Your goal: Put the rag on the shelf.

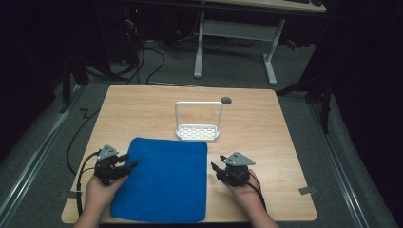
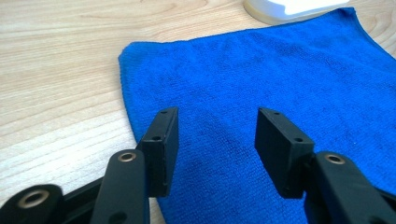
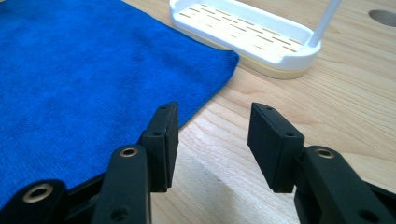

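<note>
Black left gripper [image 1: 127, 164] and right gripper [image 1: 217, 169], grey three-cornered top plates, brass-ringed screw holes, trailing black cables, bare forearms

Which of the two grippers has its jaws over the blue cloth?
The left gripper: its open jaws reach over the cloth's left edge. The right gripper, also open, sits over bare table just off the cloth's right edge.
</note>
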Demonstrator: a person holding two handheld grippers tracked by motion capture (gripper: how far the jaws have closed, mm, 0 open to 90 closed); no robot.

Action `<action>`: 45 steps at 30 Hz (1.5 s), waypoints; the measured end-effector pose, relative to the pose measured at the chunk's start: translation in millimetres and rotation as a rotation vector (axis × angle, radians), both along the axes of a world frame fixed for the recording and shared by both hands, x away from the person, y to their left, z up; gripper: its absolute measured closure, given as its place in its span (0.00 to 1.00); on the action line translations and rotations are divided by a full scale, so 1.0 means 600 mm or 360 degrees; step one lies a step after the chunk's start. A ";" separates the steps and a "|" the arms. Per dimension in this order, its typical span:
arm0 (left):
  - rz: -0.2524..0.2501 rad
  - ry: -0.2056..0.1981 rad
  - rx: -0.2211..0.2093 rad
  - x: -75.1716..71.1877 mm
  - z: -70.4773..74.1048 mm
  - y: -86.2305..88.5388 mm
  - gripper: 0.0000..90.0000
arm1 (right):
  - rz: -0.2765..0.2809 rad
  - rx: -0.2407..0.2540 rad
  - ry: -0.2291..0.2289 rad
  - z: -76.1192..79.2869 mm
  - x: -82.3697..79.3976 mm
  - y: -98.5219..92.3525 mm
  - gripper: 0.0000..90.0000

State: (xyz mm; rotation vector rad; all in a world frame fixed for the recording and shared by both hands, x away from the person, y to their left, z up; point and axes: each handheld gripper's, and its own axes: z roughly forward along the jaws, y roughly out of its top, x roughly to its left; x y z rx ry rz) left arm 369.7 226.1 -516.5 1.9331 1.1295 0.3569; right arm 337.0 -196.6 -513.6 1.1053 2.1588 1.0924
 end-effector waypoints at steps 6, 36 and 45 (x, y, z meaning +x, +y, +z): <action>-0.0020 0.0011 0.0023 -0.007 -0.002 0.007 0.61 | 0.0106 -0.0023 0.0017 0.001 -0.001 0.025 0.63; -0.0476 0.0135 0.0172 -0.038 -0.016 -0.068 0.93 | 0.0221 -0.0163 0.0226 -0.023 -0.022 0.022 1.00; -0.0689 0.0082 0.0215 -0.056 -0.016 -0.139 0.92 | 0.0118 -0.0154 0.0247 -0.020 -0.045 -0.038 1.00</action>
